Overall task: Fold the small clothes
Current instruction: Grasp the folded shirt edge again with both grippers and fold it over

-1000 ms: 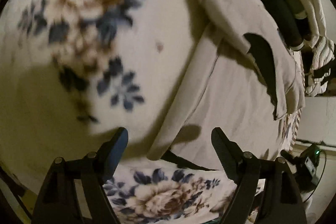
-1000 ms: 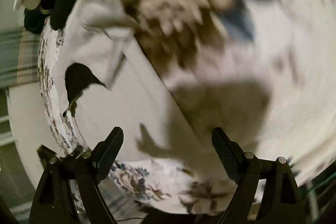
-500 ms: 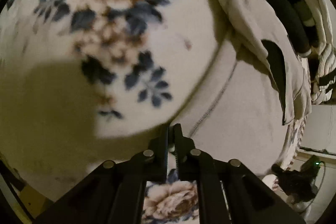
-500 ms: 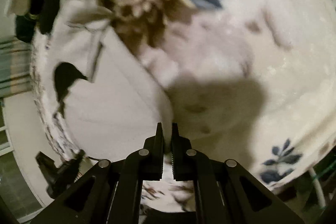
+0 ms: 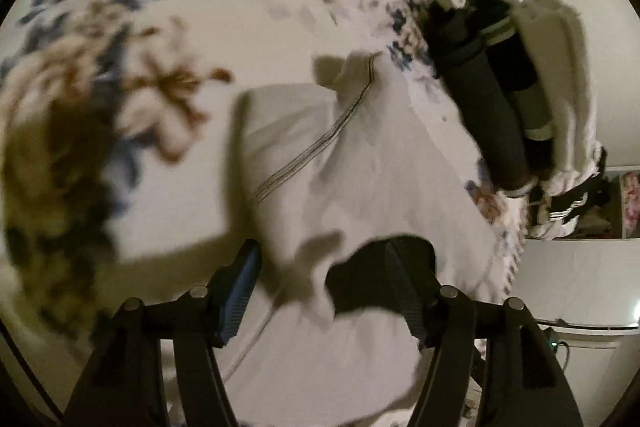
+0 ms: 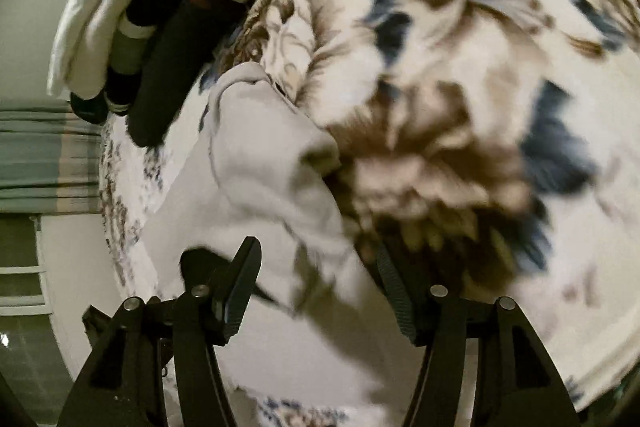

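Both tongs have just been opening after a pinch half a second back, and neither has cloth clamped now. Through the left wrist camera we see our left gripper (image 5: pixel 320 287) with its jaws standing partly apart, the pale grey garment (image 5: pixel 360 167) lying loosely between and beyond them, no pad pressing on it. Taking that garment as our landmark: it now lies doubled over on the floral blanket (image 5: pixel 160 27), where a second ago it was spread flat with one long edge toward us; a striped seam runs across its upper layer, and a dark patch sits at its near edge by our right-hand jaw. Beyond its far right side lies a pile of dark and white clothes (image 5: pixel 512 99). Through the right wrist camera our right gripper (image 6: pixel 316 287) is likewise partly spread, with the garment's (image 6: pixel 260 155) bunched fold just ahead of the jaws and not gripped; the same pile (image 6: pixel 160 39) lies beyond the garment's upper left. We judge that one fold has just been laid and released, so the next fold or a smoothing pass comes due. Much is motion-blurred.
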The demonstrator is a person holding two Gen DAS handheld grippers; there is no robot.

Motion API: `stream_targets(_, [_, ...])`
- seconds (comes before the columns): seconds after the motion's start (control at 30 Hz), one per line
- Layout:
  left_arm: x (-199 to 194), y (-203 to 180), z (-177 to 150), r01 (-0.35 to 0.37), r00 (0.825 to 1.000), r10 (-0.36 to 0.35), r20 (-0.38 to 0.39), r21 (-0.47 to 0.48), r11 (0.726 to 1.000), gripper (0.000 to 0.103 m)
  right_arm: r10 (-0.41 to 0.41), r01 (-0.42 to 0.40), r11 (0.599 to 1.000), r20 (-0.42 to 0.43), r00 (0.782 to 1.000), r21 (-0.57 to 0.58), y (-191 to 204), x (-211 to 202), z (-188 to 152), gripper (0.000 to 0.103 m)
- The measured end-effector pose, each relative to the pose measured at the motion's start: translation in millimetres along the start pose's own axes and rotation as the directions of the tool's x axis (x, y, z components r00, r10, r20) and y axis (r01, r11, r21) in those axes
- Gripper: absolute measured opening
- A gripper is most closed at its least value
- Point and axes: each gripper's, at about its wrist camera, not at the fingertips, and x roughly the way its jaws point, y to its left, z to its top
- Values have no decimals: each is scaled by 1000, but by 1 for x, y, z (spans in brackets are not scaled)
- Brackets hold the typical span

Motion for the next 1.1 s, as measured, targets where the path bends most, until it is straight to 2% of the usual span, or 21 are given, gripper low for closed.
stream_targets(0.07, [9,-10,2,-46,999,45,23,40,998,55,-9,9,1000,-1,1000,1,6,17,3,60])
stream_targets(0.1, [10,-13,1,-64,997,62,41,63,996,28,-20,20,1000,11,1000,8,13,28,0,43])
stream_targets(0.13, [10,-15,0,-83,996,79,51,90,992,9,-31,31,999,21,999,9,13,31,2,21])
stream_targets(0.2, [0,-16,-5,-100,992,89,92,127,987,8,-56,56,998,40,998,1,17,34,1,14])
stream_targets(0.27, [-12,-17,-8,-105,988,86,128,149,983,7,-78,79,997,75,994,-15,23,28,-2,12])
stream_targets(0.37, [-37,-19,-16,-81,984,55,168,154,985,5,-65,68,997,104,992,-29,36,13,-12,11])
stream_targets(0.57, [-85,-21,-39,-22,984,3,178,108,994,5,-34,40,997,99,994,-61,43,-41,-41,10])
stream_targets(0.7, [-88,-2,-64,-26,995,20,102,60,998,5,-73,76,995,38,997,-60,26,-59,-68,10])
stream_targets(0.83, [-72,24,-89,-86,996,86,23,26,996,5,-140,138,989,-31,990,-56,-3,-57,-91,10])
stream_targets(0.93, [-48,43,-100,-138,990,139,-35,34,990,6,-191,187,981,-80,978,-53,-24,-41,-105,10])
stream_targets(0.97, [-38,48,-100,-139,988,140,-67,27,990,8,-200,194,979,-100,975,-59,-29,-35,-107,10])
stream_targets(1.0, [-29,55,-100,-152,983,152,-106,9,988,10,-207,200,978,-157,966,-57,-38,-21,-109,11])
stream_targets(1.07, [-31,56,-100,-168,978,167,-123,0,986,16,-238,231,971,-210,948,-59,-48,-8,-108,18])
stream_targets(1.1, [-39,53,-98,-170,979,169,-115,9,985,27,-281,269,959,-223,933,-82,-50,-8,-106,20])
